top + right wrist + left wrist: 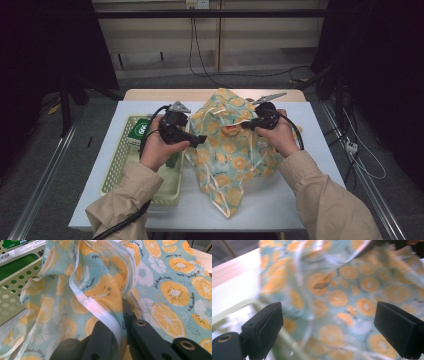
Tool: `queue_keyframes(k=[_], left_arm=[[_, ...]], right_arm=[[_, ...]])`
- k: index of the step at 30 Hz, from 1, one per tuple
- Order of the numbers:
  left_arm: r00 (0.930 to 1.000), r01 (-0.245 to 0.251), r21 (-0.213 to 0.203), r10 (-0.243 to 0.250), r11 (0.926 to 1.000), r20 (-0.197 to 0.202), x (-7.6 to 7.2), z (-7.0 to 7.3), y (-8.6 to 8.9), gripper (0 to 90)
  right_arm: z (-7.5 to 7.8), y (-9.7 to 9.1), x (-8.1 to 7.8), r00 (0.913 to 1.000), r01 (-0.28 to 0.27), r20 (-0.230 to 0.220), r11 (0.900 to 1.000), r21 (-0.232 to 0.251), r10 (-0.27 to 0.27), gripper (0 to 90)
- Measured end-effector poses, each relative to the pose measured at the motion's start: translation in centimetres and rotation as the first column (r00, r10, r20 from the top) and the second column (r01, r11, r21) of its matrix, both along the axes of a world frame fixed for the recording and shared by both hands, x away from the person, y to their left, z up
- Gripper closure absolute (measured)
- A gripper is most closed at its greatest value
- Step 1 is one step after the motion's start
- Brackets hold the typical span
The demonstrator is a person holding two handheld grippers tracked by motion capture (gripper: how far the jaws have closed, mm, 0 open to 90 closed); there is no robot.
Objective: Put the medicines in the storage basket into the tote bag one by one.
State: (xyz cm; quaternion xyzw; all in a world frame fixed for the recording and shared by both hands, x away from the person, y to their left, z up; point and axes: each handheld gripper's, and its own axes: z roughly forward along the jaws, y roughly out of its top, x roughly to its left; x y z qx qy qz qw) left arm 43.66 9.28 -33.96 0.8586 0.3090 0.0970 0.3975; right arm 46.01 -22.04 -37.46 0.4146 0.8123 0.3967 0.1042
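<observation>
A recording lab or test studio: a white-topped table [310,150] stands between black curtains [380,55], with metal floor rails [45,175], loose black cables [200,55] and a white wall socket [197,4] behind.

The bag [227,145] is thin woven cloth, matt, printed with orange slices on pale teal and edged in smooth white binding tape that looks faintly glossy. The basket [116,170] is pale green moulded plastic, perforated, with a slight sheen. The desk [310,145] has a smooth white matt top. The right gripper [120,322] and the left gripper [328,332] have matt black plastic jaws. The sleeve [327,200] is beige matt cloth.
</observation>
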Motion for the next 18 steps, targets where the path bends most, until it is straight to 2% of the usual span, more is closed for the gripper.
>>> queue_keyframes(k=[7,10,15,18], left_arm=[[0.9973,-0.073,0.001,0.073,0.9973,-0.002,0.6,0.2,3.7,8.4],[0.9946,-0.104,0.015,0.104,0.9945,-0.001,0.9,0.0,5.2,8.4],[0.9906,-0.136,0.043,0.137,0.9897,-0.008,1.4,-0.5,6.8,8.4],[0.9892,-0.143,0.035,0.144,0.9891,-0.027,1.7,-0.7,7.4,8.4]], right_arm=[[0.1,-0.1,-0.1,1.0,0.0,0.006,1.0,-0.008,0.0,89.5],[0.1,-0.1,-0.1,1.0,-0.002,0.003,1.0,-0.003,0.002,89.5],[0.1,-0.4,-0.1,1.0,0.002,0.002,1.0,0.002,-0.002,89.5],[0.2,-0.5,-0.1,0.9999,0.003,0.01,1.0,0.001,-0.003,89.5]])
